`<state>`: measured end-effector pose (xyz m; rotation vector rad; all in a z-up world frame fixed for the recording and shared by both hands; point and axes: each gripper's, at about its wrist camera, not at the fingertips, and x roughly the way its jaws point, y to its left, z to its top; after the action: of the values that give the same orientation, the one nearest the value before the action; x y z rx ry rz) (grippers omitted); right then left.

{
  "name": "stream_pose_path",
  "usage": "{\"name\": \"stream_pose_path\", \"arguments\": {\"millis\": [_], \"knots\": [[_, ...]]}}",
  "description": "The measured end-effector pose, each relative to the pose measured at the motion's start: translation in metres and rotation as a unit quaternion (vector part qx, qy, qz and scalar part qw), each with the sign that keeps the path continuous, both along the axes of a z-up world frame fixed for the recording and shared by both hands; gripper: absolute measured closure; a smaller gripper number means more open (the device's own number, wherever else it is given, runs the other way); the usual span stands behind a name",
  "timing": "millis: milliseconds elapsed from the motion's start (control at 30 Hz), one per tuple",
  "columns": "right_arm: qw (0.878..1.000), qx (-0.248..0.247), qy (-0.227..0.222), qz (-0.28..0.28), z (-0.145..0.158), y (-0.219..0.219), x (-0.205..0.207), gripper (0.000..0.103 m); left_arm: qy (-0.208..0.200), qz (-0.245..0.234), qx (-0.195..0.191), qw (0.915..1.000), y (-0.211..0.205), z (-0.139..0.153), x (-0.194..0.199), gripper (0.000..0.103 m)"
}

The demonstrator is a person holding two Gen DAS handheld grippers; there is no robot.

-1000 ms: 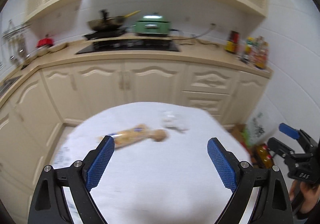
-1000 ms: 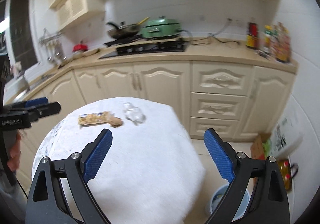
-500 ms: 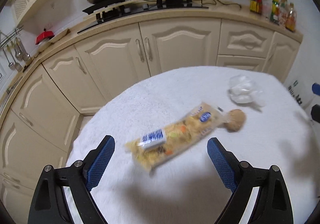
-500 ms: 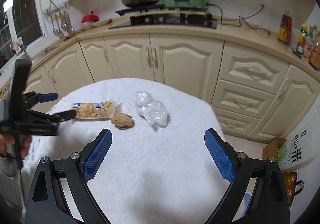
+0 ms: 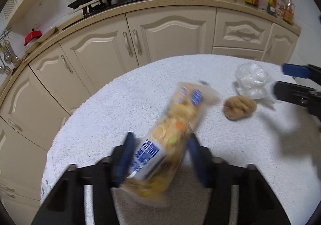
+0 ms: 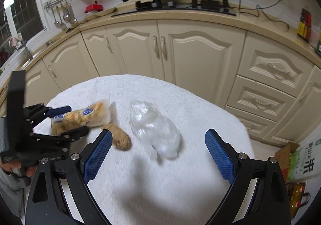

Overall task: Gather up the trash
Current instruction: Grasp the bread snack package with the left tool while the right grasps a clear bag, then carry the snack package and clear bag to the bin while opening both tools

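Closing the left gripper point(image 5: 160, 156) across the near end of the cracker sleeve point(image 5: 174, 130), long axis running away toward the brown lump point(image 5: 239, 107) on the white-clothed table point(image 5: 120, 104), while hovering the wide-open, empty right gripper point(image 6: 158, 150) nearest the crumpled clear plastic point(image 6: 156, 130).

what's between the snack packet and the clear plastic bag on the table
A brown crumpled lump lies between the snack packet and clear plastic bag; both views show it.
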<state>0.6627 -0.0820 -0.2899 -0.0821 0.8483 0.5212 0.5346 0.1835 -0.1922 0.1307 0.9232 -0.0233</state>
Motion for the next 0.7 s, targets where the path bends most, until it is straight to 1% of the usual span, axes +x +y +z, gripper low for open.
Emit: {"name": "stream_pose_path", "arguments": {"millis": [100, 200, 233, 267, 300, 333, 467, 600, 700], "knots": [[1.000, -0.018, -0.005, 0.011, -0.008, 0.014, 0.010, 0.008, -0.005, -0.001, 0.010, 0.9999, -0.012, -0.003, 0.004, 0.069], [0.999, -0.047, -0.014, 0.024, -0.017, 0.029, 0.019, 0.008, -0.006, 0.000, 0.012, 0.9999, -0.016, 0.000, -0.006, 0.070], [0.998, -0.048, -0.011, 0.031, -0.020, 0.033, 0.020, 0.009, -0.005, 0.000, 0.012, 0.9999, -0.016, 0.000, -0.008, 0.070], [0.998, -0.043, -0.001, 0.038, -0.022, 0.034, 0.020, 0.020, -0.004, 0.000, 0.011, 0.9999, -0.015, 0.002, -0.009, 0.071], [0.998, -0.037, 0.012, 0.044, -0.025, 0.034, 0.020, 0.051, -0.004, 0.001, 0.009, 1.0000, -0.015, 0.003, -0.011, 0.071], [0.998, -0.031, 0.025, 0.050, -0.027, 0.034, 0.019, 0.054, -0.003, 0.002, 0.005, 1.0000, -0.014, 0.004, -0.012, 0.071], [0.999, -0.019, 0.025, 0.038, -0.020, 0.018, 0.002, 0.057, -0.002, 0.007, -0.020, 0.9998, -0.015, 0.014, -0.024, 0.072], [0.999, 0.015, 0.020, 0.024, -0.004, -0.004, -0.020, 0.059, -0.012, 0.002, -0.033, 0.9994, -0.025, 0.029, -0.041, 0.073], [0.999, 0.027, 0.011, 0.018, 0.010, -0.018, -0.041, 0.059, -0.030, -0.009, -0.030, 0.9990, -0.041, 0.048, -0.059, 0.073]]}}
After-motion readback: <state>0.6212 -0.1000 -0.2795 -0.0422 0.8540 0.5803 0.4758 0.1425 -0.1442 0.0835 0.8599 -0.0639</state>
